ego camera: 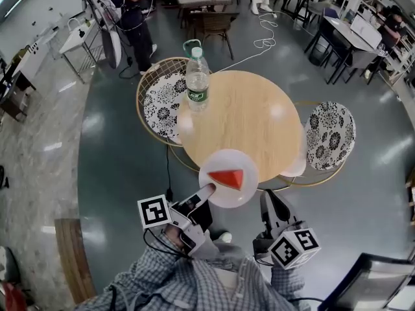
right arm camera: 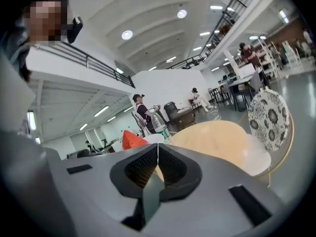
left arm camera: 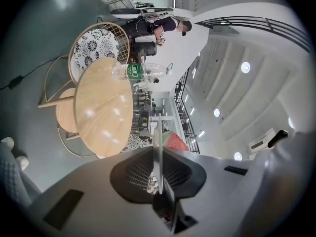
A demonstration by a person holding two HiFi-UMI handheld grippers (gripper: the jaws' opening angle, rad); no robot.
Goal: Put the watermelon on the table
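Note:
A red watermelon wedge (ego camera: 228,177) lies on a small white plate (ego camera: 225,162) at the near edge of the round wooden table (ego camera: 249,112). My left gripper (ego camera: 207,190) is shut on the plate's left rim; in the left gripper view the plate (left arm camera: 157,152) runs edge-on between the jaws, with the wedge (left arm camera: 176,142) beyond. Whether the plate rests on the table I cannot tell. My right gripper (ego camera: 268,197) hangs just right of the plate, shut (right arm camera: 157,158) and holding nothing. The wedge (right arm camera: 132,139) shows at its left.
A water bottle (ego camera: 197,80) stands on the table's far left part. Patterned chairs flank the table at left (ego camera: 162,99) and right (ego camera: 329,135). A person (ego camera: 133,11) stands beyond, with more tables and chairs behind. A cable (ego camera: 262,41) lies on the floor.

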